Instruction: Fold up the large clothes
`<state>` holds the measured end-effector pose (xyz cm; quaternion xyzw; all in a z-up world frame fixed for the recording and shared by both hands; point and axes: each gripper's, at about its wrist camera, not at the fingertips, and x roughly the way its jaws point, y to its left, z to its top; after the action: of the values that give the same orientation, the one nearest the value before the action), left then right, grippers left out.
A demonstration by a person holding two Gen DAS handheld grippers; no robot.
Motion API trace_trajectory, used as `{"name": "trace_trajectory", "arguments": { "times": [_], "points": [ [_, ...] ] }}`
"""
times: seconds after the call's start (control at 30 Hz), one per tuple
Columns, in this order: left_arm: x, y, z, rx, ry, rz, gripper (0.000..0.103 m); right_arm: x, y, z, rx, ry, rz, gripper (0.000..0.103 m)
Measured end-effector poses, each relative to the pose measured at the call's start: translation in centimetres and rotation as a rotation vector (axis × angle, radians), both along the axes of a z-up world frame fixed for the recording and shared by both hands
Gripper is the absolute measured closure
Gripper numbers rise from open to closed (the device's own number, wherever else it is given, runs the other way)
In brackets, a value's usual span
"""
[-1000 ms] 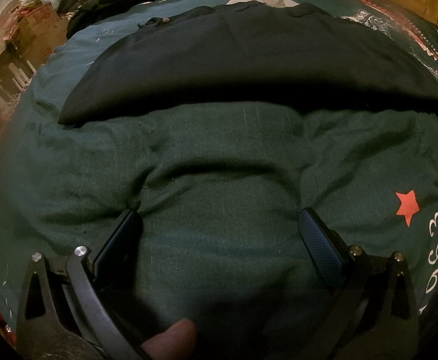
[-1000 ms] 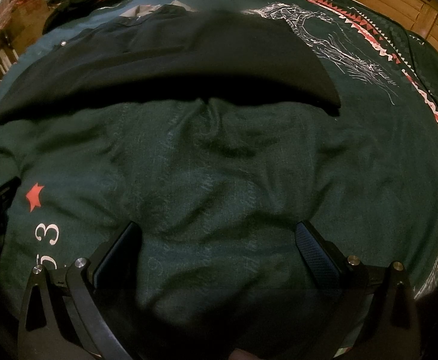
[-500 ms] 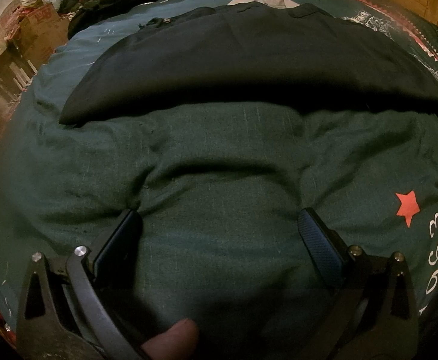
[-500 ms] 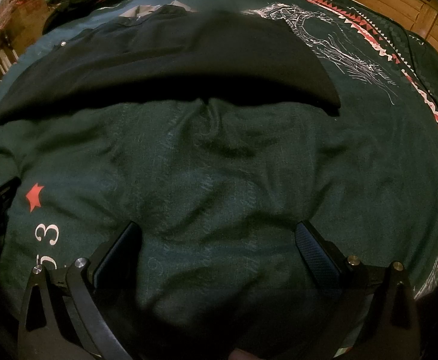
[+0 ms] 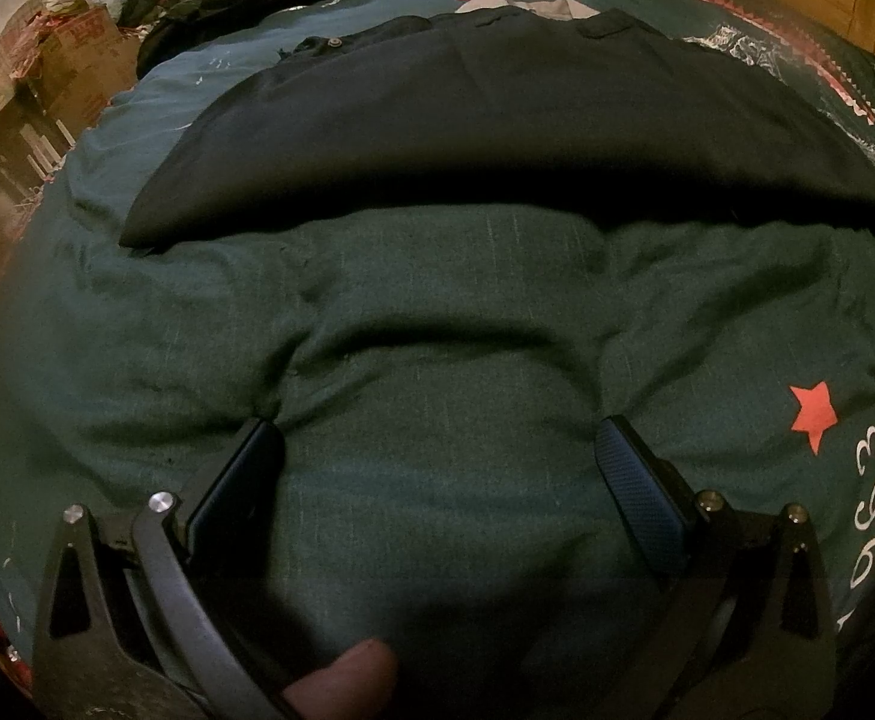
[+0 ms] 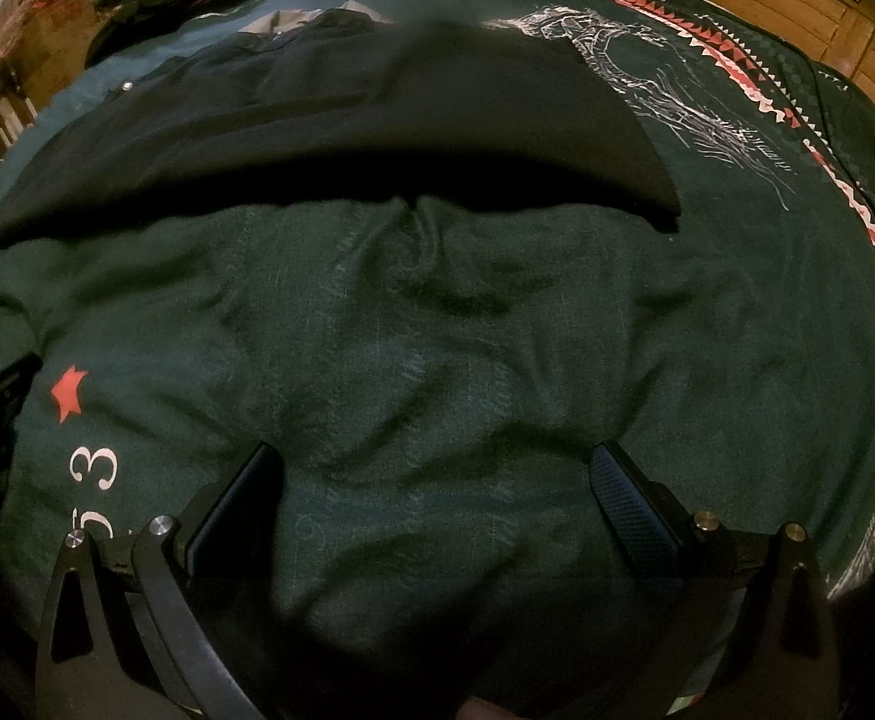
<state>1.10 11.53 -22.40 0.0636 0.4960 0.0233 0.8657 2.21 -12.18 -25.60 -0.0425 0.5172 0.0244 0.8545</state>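
claws: left claw (image 5: 437, 450) and right claw (image 6: 434, 471) both spread wide, nothing between the fingers, tips resting on or just above the bedding
bed cover (image 5: 437, 312): dark green, rumpled, fills the near half of both views; a red star (image 5: 812, 411) with white numerals lies between the two claws
dark garment (image 5: 497, 138): task's thing, lying flat on the bed cover ahead of both claws, apart from them
long axis: runs crosswise, left to right, so its near edge faces the claws broadside
near edge: left end sits ahead and left of the left claw; right end (image 6: 659, 192) ahead and right of the right claw
which hand is nearer: neither clearly; each looks placed for its own end
likely next: reach forward and pinch the near edge, one claw per end
button (image 5: 334, 43): small, at the garment's far left side
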Motion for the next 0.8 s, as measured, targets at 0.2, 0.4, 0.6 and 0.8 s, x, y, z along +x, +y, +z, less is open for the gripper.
{"name": "trace_trajectory", "arguments": {
  "times": [0.2,0.4,0.6,0.8],
  "points": [
    [0.0,0.0,0.0,0.000,0.001,0.000,0.000,0.1,0.0,-0.1,-0.002,0.002,0.004,0.000],
    [0.2,0.3,0.4,-0.012,0.017,-0.004,0.000,0.2,0.0,-0.1,-0.003,0.005,0.010,0.000],
    [0.7,0.6,1.2,-0.030,0.046,0.014,0.000,0.2,0.2,-0.2,-0.017,0.007,0.014,0.000],
    [1.0,3.3,2.8,-0.034,-0.013,0.109,0.000,0.1,0.4,-0.3,-0.023,0.006,0.020,0.000]
  ]
}}
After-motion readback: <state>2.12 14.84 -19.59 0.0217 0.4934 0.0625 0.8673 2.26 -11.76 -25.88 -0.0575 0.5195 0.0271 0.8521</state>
